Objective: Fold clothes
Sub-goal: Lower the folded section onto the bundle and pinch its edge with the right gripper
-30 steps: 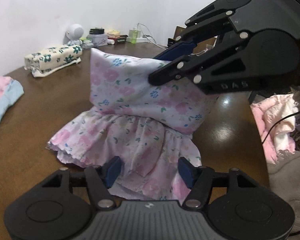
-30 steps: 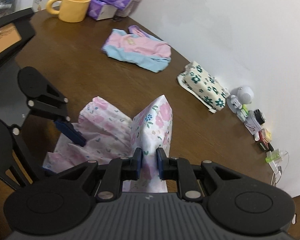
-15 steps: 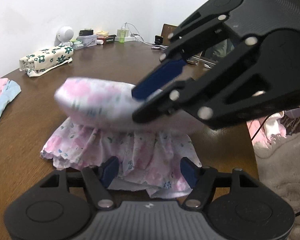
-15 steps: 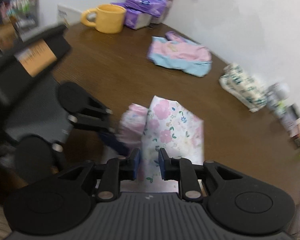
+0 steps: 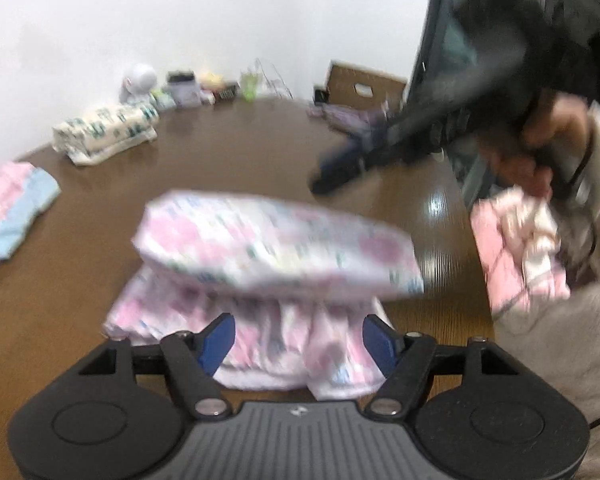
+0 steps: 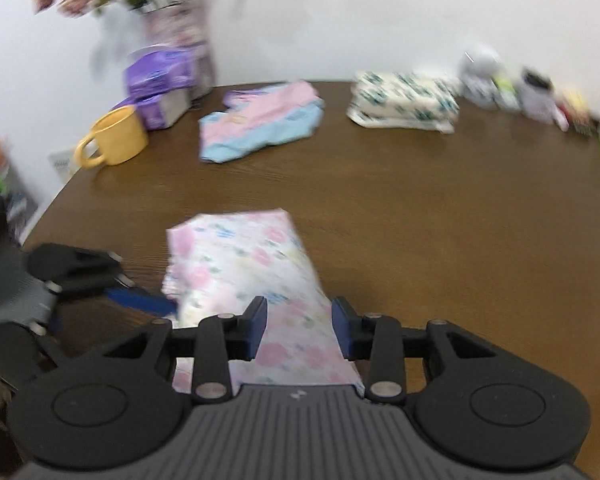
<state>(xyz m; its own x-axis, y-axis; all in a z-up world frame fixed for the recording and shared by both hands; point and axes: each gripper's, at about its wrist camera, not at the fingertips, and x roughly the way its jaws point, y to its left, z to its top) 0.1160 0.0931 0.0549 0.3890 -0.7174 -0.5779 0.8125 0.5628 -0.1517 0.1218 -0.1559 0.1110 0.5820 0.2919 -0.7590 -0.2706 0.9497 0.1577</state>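
A pink floral dress (image 5: 276, 248) lies on the brown table (image 5: 228, 152), its top half folded over the frilled skirt. My left gripper (image 5: 298, 344) is open at the skirt's near hem, holding nothing. In the right wrist view the same dress (image 6: 244, 260) lies folded, and my right gripper (image 6: 300, 328) hangs open above its near end, blue pads apart. The right gripper (image 5: 340, 164) also shows blurred, raised beyond the dress in the left wrist view, held by a hand (image 5: 540, 144). The left gripper (image 6: 140, 300) sits at the dress's left side.
A folded pink and blue garment (image 6: 260, 120) and a folded green-flowered cloth (image 6: 404, 104) lie at the table's far side. A yellow mug (image 6: 114, 138), purple packs (image 6: 160, 88) and small items (image 6: 536, 96) line the wall. A pink cloth pile (image 5: 516, 248) lies off the table's right edge.
My right gripper has let go of the dress's top half, which dropped folded onto the skirt, and has opened and pulled up and away. The left gripper stayed open at the hem.
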